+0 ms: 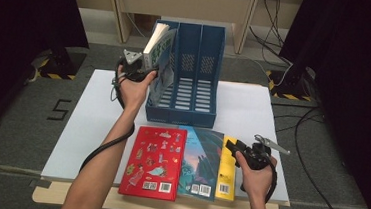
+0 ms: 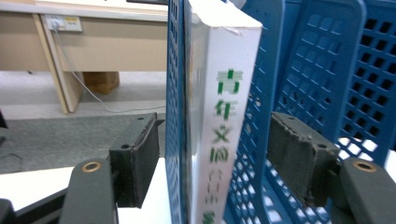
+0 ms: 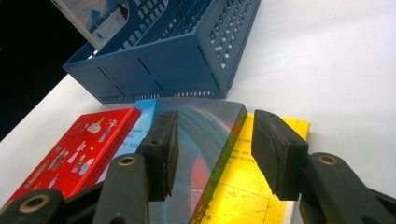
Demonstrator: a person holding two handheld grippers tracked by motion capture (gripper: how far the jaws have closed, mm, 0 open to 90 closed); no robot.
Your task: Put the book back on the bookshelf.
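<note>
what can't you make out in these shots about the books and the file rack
- Standing book: in the left gripper view its spine lettering is blurred, and the bottom edge cuts off its foot.
- Yellow book: in the high view the dark illustrated book overlaps its left side, so most of the cover is hidden.
- Blue file rack: in the right gripper view the top edge cuts off its upper part.
- Red book: cover print too small to read.

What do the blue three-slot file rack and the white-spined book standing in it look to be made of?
The blue three-slot file rack looks like moulded plastic: its walls are pierced with even grids of holes and the surface has a slight sheen. The white-spined book looks like a paperback, with a smooth coated-card spine printed in green characters and a slightly frayed top corner.
</note>
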